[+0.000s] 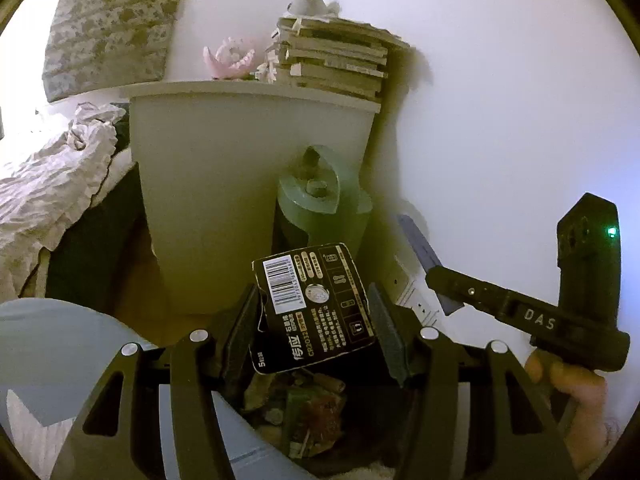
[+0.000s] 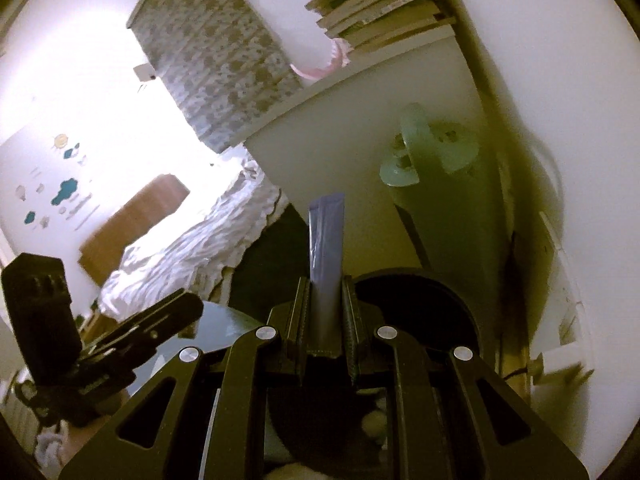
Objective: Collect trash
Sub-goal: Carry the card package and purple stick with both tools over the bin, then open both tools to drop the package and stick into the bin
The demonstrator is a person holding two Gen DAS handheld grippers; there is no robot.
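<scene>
Jaws of the left gripper (image 1: pixel 316 316) clamp a black battery card (image 1: pixel 316 312) directly above the trash bin (image 1: pixel 304 412). The right gripper (image 2: pixel 326 312) pinches, nearly closed, a purple strip (image 2: pixel 326 240) pointing forward, over the bin's right rim.

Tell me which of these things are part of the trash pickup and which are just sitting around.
Part of the job:
battery card in the left gripper
purple wrapper in the right gripper
trash bin below

Just lying about:
stacked books
white nightstand
green dumbbells
rumpled bedding
</scene>
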